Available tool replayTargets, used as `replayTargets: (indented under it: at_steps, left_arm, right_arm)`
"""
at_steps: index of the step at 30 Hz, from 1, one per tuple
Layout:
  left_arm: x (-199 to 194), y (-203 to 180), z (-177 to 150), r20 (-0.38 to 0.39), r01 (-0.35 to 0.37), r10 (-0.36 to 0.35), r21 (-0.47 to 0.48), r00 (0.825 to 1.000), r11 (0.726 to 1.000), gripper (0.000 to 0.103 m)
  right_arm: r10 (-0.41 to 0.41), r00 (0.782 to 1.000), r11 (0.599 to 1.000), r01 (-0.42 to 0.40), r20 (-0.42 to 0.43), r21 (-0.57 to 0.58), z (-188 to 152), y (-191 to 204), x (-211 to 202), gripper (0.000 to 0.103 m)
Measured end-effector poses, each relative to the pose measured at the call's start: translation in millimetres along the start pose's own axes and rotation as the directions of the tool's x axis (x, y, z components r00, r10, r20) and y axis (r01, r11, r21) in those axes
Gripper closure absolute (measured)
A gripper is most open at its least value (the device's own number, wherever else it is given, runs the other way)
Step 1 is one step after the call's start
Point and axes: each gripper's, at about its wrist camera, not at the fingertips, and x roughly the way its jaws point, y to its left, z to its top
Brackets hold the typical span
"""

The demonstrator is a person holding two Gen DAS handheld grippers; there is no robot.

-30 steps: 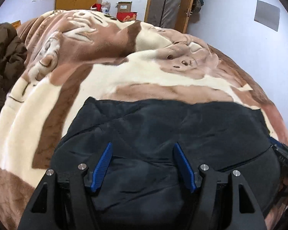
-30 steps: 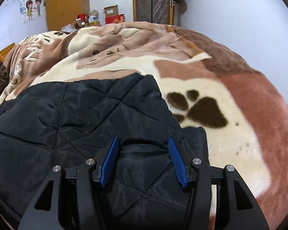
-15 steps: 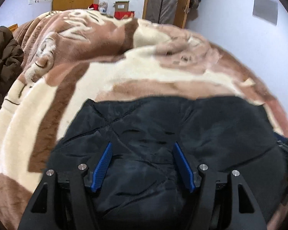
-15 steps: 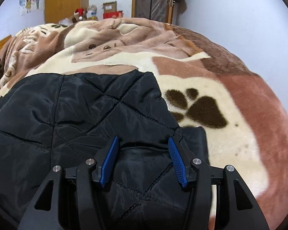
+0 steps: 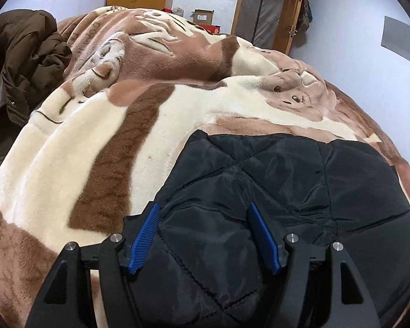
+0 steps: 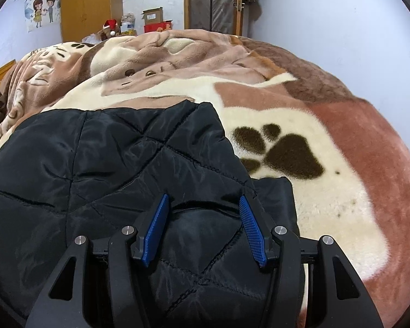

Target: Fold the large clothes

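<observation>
Left tool (image 5: 203, 216) over jacket (image 5: 273, 191) edge; blanket (image 5: 68, 150) beside.

We see even, diffuse indoor light and soft shadows in both views. Focus is sharp, with no motion blur. Fisheye distortion bends the edges; dark vignetting fills the corners. The black jacket (image 5: 273, 191) shows faint sheen.

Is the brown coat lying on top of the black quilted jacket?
No, the brown coat is heaped at the blanket's far left edge, well apart from the black quilted jacket.
</observation>
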Motion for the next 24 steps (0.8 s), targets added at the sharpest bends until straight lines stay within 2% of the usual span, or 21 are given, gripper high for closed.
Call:
replayTargets:
  at_steps: [12, 17, 21, 24]
  left_arm:
    - [2.4, -1.3, -2.2, -0.004, -0.022, 0.022, 0.014, 1.000, 1.000, 0.032]
    - [0.2, -5.7, 1.7, -0.028, -0.051, 0.051, 0.028, 0.998, 0.998, 0.032]
    - [-16.4, -8.3, 12.6, -0.065, -0.076, 0.076, 0.007, 0.995, 0.997, 0.034]
    - [-40.1, -18.8, 18.3, -0.046, -0.052, 0.053, 0.017, 0.998, 0.998, 0.036]
  right_arm:
    - [-0.006, 1.000, 1.000, 0.006, 0.009, 0.000, -2.5, 1.2, 1.6, 0.049]
    - [-0.018, 1.000, 1.000, 0.018, -0.025, -0.020, 2.0, 4.1, 0.4, 0.049]
    - [-0.048, 0.996, 0.998, 0.044, -0.081, -0.052, 18.3, 7.3, -12.7, 0.049]
    - [-0.026, 0.998, 1.000, 0.026, -0.064, -0.015, 29.5, 8.3, -38.1, 0.049]
